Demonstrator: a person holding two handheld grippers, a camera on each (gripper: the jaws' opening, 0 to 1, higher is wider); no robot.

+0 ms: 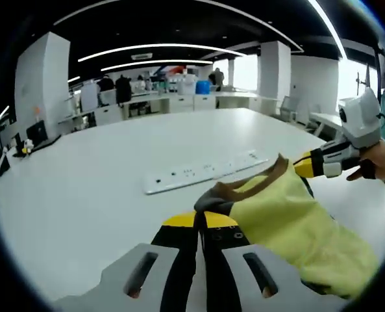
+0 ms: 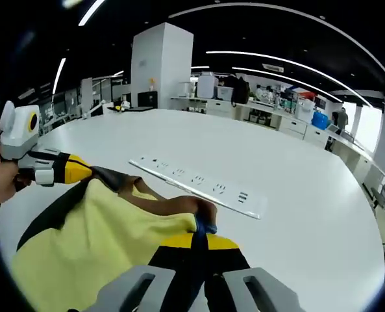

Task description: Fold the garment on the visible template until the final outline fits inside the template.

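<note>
Two grippers, left gripper and right gripper, jaws clenched on yellow garment collar edge, lifted above white surface, power strip just beyond garment, open surface around, office desks far behind.

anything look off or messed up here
Nothing looks damaged or spilled. The yellow shirt hangs bunched between the left gripper and right gripper, both shut on its brown collar, lifted above the white table. No folding template shows under it; just a white power strip lying flat behind it.
</note>
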